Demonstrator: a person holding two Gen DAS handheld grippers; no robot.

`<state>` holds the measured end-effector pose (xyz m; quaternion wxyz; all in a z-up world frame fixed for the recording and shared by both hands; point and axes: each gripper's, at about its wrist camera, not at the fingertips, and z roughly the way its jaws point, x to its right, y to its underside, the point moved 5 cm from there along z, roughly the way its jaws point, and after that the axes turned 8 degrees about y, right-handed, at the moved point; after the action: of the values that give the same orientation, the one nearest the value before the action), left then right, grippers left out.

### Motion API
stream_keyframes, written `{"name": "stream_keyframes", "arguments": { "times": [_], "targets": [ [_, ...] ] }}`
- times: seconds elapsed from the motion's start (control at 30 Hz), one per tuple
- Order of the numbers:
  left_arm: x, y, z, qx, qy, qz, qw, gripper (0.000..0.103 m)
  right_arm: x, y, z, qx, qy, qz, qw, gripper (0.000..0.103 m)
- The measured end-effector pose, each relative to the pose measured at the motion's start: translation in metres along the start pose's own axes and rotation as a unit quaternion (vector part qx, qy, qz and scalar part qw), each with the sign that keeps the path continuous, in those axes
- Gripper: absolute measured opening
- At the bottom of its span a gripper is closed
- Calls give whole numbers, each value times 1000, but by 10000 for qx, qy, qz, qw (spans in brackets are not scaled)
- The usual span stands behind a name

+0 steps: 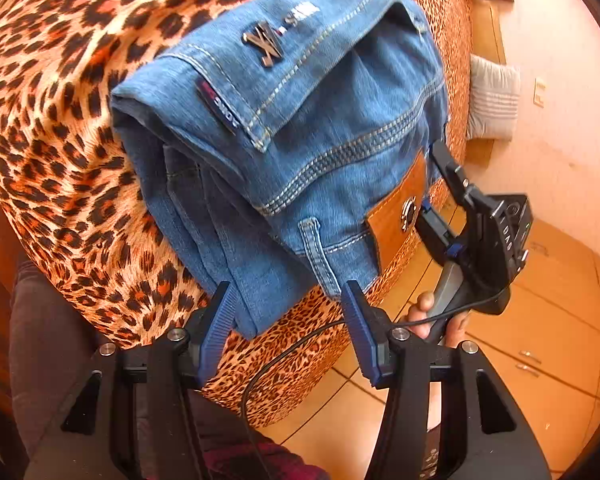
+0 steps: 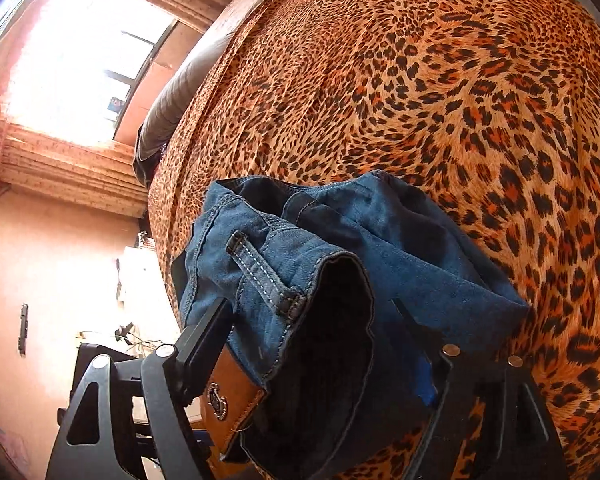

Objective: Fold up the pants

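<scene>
Blue jeans point(image 1: 300, 140) lie folded into a thick bundle at the edge of a leopard-print bed point(image 1: 60, 120). My left gripper point(image 1: 287, 298) is open, and the bundle's hanging lower corner dips loosely between its blue pads. My right gripper point(image 1: 430, 180) sits at the waistband end beside the tan leather patch point(image 1: 400, 208), gripped by a hand point(image 1: 424, 312). In the right wrist view the jeans point(image 2: 400, 240) fill the space between that gripper's point(image 2: 310, 308) spread fingers. The waistband gapes loosely there, and the patch point(image 2: 228, 392) rests against the left finger.
The bedspread point(image 2: 460, 80) stretches far beyond the jeans. Orange floor tiles point(image 1: 540, 320) lie to the right of the bed, with a white cushion point(image 1: 492, 100) against the wall. A bright window point(image 2: 80, 60) and a dark pillow point(image 2: 172, 108) are at the bed's far end.
</scene>
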<state>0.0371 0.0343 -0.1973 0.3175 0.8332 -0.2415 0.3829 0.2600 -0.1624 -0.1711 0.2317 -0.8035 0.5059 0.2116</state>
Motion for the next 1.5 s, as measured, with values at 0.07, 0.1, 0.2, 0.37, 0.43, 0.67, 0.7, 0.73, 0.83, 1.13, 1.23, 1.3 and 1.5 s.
{"name": "stream_keyframes", "arguments": {
  "times": [0.07, 0.1, 0.2, 0.37, 0.43, 0.67, 0.7, 0.73, 0.83, 1.13, 1.23, 1.3, 1.5],
  "targets": [
    [-2, -3, -9, 205, 203, -185, 9994, 67, 12, 1, -1, 28, -333, 546, 9979, 44],
    [-1, -4, -10, 304, 257, -240, 9989, 72, 20, 1, 0, 11, -447, 801, 9958, 44],
    [3, -2, -2, 406, 303, -275, 9983, 74, 38, 7, 2, -73, -653, 1298, 9894, 47],
    [10, -1, 21, 391, 228, -175, 9988, 74, 45, 13, 4, -129, -803, 1547, 9846, 55],
    [5, -2, 27, 382, 256, -236, 9987, 74, 50, 15, 3, -147, -836, 1555, 9842, 59],
    [1, -25, 44, 492, 368, -353, 9975, 74, 42, 12, 5, -87, -1019, 1355, 9855, 71],
    [5, -28, 46, 507, 348, -323, 9976, 74, 41, 11, 6, -87, -1034, 1352, 9854, 71],
    [7, -31, 49, 514, 282, -269, 9979, 74, 40, 10, 7, -82, -1034, 1347, 9854, 72],
    [13, -30, 51, 585, -79, -81, 9982, 65, 37, 7, 13, -33, -851, 1246, 9885, 74],
    [45, -16, 3, 609, -683, 624, 9938, 27, 6, 15, -3, 134, -2023, 1868, 9612, 18],
    [52, -14, -16, 651, -833, 775, 9914, 27, -2, 36, -9, 94, -2649, 2226, 9382, 19],
    [48, -16, -14, 572, -1006, 797, 9901, 27, 5, 50, 0, 5, -2851, 2597, 9226, 22],
    [9, -25, 12, 75, -1637, 537, 9850, 27, 21, 58, 24, -92, -1973, 2382, 9509, 31]
  ]
}}
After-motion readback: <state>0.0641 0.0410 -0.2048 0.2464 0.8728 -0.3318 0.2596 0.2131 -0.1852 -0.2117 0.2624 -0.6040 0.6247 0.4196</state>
